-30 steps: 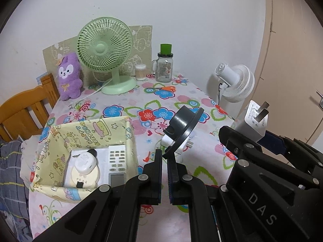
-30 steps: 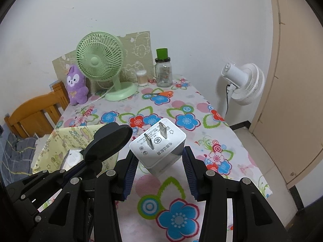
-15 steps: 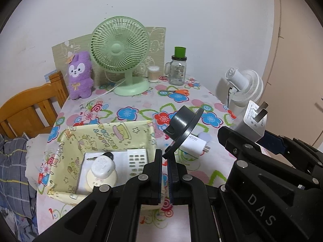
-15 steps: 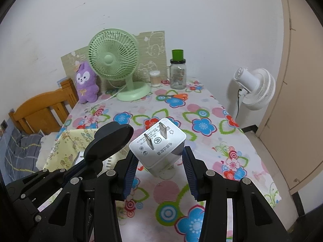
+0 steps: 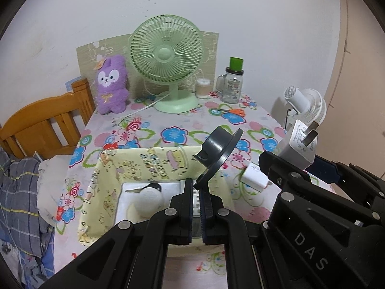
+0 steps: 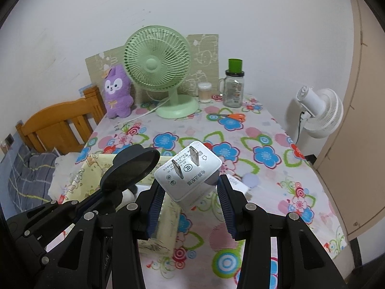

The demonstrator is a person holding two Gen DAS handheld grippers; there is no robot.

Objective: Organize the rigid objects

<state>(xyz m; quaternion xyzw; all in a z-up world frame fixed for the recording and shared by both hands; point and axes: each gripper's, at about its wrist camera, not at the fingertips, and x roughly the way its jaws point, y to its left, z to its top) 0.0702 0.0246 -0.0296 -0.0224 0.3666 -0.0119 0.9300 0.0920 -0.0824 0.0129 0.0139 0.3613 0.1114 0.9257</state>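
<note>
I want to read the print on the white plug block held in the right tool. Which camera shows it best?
The right wrist view: the plug block sits centred between the right tool, its pronged face and print turned to the lens. The left wrist view shows it side-on at the right, print too small to read.

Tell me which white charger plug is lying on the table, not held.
The smaller white plug lying flat right of the yellow basket; the other, the prong-up adapter, is clamped in the right gripper.
</note>
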